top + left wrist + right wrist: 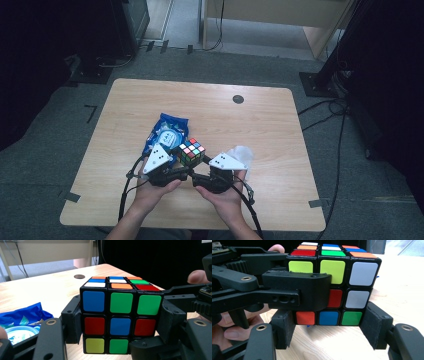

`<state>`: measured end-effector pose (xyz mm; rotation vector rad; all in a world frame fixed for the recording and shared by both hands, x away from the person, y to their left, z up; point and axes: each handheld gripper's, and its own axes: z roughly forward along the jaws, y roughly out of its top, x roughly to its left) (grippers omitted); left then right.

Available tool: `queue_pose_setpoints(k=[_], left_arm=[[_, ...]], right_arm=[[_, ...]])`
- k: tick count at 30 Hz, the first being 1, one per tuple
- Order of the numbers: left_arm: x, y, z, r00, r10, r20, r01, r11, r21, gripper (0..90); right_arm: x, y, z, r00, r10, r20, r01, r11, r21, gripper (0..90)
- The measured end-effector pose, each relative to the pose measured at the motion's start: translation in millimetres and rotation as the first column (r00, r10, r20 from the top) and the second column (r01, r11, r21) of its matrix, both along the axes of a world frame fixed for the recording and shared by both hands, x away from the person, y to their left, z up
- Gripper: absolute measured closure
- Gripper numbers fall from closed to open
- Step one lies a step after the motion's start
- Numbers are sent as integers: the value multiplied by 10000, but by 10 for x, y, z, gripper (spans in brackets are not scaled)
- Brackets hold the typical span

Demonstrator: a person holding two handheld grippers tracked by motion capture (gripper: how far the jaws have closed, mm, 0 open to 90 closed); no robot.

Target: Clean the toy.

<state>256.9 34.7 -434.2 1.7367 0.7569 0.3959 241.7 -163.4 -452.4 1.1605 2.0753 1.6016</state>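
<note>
Claws from both hands meet at the puzzle cube [191, 152], the left claw [117, 325] clamped on its sides to steady it, the right claw [329, 327] bracketing its bottom layer, pads barely clear, apparently for a twist, just right of a blue packet [165, 131] on the surface [260, 125].

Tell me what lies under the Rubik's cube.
The Rubik's cube is held above the wooden table, bare where it shows. A blue scrap peeks from beneath; the rest is hidden.

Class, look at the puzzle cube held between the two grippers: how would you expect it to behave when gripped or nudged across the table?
The puzzle cube looks rigid, so the pads should not dent it. Its flat faces suggest it would slide, not roll. Its glossy stickers may be slippery, and its separate layers could twist under uneven pressure.
</note>
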Motion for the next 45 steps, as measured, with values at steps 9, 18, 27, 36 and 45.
queue_pose_setpoints(k=[9,18,27,36,45], left_arm=[[-5,-16,-25,9999,161,52,-162,9996,228,336],[4,-1,-25,9998,188,86,-190,9995,247,336],[23,5,-1,9996,-250,-128,254,9993,281,332],[68,25,46,9944,-656,-832,669,9977,130,307],[92,24,89,9848,-854,-1511,910,9954,305,263]], right_arm=[[92,-34,-30,9977,631,-231,-632,9980,-45,346],[62,0,-84,9995,306,-31,-305,9991,279,346],[28,-33,-81,9915,392,1237,-318,9976,-615,348],[-12,-50,-73,9637,840,2534,-358,9813,-1892,349],[-108,32,-82,9245,1553,3480,-398,9476,-3171,349]])
